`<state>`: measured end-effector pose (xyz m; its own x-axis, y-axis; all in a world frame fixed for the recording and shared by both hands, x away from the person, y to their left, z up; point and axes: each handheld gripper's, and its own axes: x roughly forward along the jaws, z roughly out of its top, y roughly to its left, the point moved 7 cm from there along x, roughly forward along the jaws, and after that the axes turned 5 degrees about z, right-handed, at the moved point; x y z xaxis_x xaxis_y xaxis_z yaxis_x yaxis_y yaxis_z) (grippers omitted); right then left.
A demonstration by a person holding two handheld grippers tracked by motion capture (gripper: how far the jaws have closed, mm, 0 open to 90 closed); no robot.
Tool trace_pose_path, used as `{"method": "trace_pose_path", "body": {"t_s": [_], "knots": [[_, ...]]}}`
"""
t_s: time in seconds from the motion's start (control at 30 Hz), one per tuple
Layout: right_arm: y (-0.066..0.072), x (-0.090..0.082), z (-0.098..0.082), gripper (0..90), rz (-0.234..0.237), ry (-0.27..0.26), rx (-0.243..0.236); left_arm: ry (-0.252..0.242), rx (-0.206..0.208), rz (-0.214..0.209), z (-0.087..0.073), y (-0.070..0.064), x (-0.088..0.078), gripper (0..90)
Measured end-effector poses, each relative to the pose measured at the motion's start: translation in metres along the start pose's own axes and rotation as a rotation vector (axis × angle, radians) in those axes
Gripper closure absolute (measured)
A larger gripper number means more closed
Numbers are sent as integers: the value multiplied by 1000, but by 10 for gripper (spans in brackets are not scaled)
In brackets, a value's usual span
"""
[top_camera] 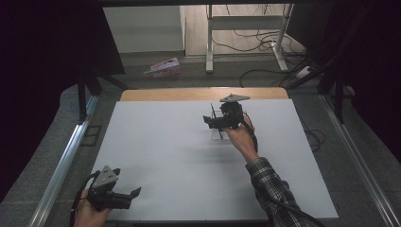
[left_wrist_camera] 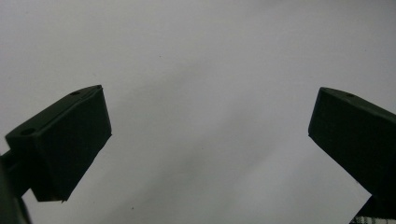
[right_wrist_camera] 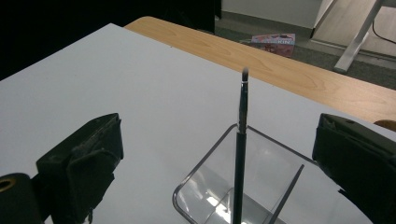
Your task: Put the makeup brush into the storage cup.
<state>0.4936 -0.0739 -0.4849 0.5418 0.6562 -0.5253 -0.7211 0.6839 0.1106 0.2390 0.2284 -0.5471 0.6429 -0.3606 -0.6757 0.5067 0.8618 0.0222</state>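
On the wide white table top (top_camera: 189, 156), whose far edge shows a strip of pale wood (top_camera: 198, 94), the person works with a black two-jaw gripper in each hand. Beyond the table, a pink printed box (top_camera: 163, 67) lies on the grey floor near a white metal desk frame (top_camera: 246, 28). The right gripper (top_camera: 213, 122) hangs toward the far right of the table, its jaws spread wide and gripping nothing. Between those jaws in the right gripper view stands a clear square acrylic holder (right_wrist_camera: 196, 179), and a thin black brush with a silver ferrule (right_wrist_camera: 241, 140) stands upright inside it, touching neither jaw; a second thin dark stick (right_wrist_camera: 285, 193) leans in the holder beside it. The left gripper (top_camera: 130, 196) rests at the near left corner, well apart from the holder, with its jaws released and only bare table between them.
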Motion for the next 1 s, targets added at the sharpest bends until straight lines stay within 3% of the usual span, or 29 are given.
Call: {"method": "trace_pose_path", "body": {"t_s": [0.33,0.7,1.0], "knots": [[3,-5,0,17,31,0,11,-6,-6,-7,0,0,0,0],[6,-10,-7,17,44,35,-10,0,-8,-9,0,0,0,0],[9,-16,-9,19,59,25,-7,0,-7,-7,0,0,0,0]]}}
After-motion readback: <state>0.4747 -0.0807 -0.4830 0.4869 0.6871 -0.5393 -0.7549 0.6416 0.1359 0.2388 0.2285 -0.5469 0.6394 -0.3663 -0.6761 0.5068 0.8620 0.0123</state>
